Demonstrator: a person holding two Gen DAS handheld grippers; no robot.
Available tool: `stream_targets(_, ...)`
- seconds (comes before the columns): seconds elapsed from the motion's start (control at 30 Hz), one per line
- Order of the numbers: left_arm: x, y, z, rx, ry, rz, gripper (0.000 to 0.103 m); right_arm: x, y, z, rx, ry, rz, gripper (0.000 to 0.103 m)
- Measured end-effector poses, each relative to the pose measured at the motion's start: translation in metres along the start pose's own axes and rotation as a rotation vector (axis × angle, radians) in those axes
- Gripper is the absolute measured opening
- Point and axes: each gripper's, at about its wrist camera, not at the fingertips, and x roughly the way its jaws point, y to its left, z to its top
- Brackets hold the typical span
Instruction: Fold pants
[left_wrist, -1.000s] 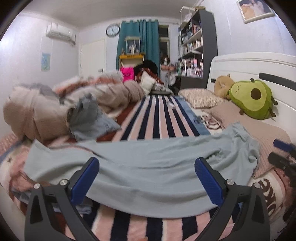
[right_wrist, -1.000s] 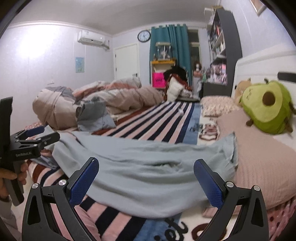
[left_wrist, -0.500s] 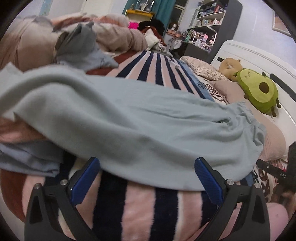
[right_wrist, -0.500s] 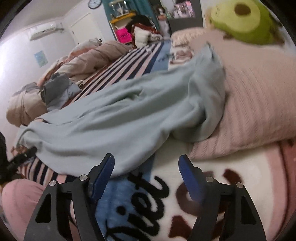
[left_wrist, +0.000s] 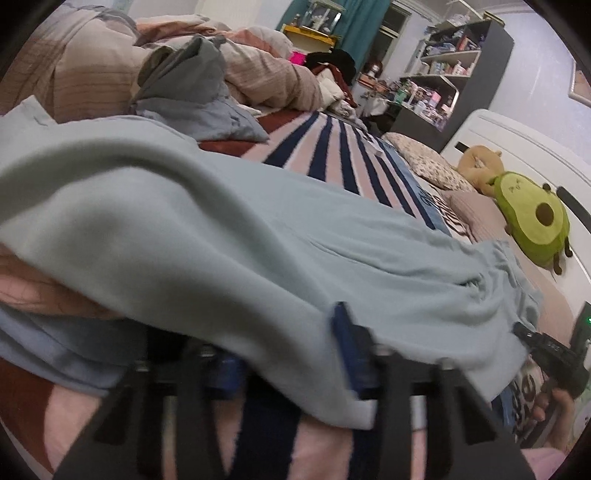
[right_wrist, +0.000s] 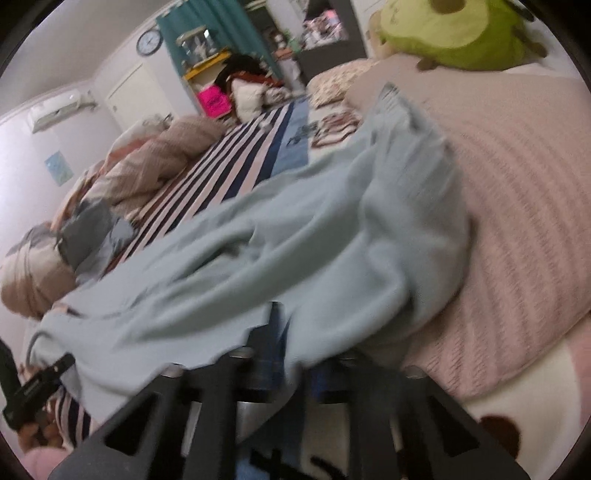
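Pale blue-green pants (left_wrist: 258, 229) lie spread across the striped bed, legs to the left and waist (right_wrist: 413, 155) on a pink pillow. My left gripper (left_wrist: 288, 358) is at their near edge with its jaws closing. The cloth is between them: one blue pad (left_wrist: 345, 343) presses it and the other is hidden under it. My right gripper (right_wrist: 291, 354) is shut on the near edge close to the waist, its pads almost together with cloth draped over them. Each gripper shows in the other's view: the right gripper (left_wrist: 554, 354) and the left gripper (right_wrist: 33, 387).
A green avocado plush (left_wrist: 532, 218) and a pink ribbed pillow (right_wrist: 517, 203) lie by the white headboard. A heaped duvet (left_wrist: 92, 66) and grey clothes (left_wrist: 192, 85) sit beyond the pants. The striped blanket (left_wrist: 332, 155) runs toward shelves (left_wrist: 450, 74).
Both grippers have dropped from above the bed to the pants' near edge. Their wide-open jaws have closed in onto the cloth, and both views have tilted.
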Motion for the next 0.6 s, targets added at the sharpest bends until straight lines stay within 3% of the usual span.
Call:
stream_targets(0.07,-0.003,0.003,0.0,0.002,-0.002,-0.01,0.014,-0.012,0.001,0.003,0.001,-0.051,-0.008,0.004)
stream_targets(0.27,-0.025,0.004,0.006,0.041,-0.051,-0.008,0.013,-0.038,0.008,0.012,-0.046,-0.103,0.013,0.003)
stream_targets(0.6,-0.041,-0.016,0.032,0.119,-0.043,-0.021,0.013,-0.049,0.029,0.053,-0.171,-0.097,0.105,0.003)
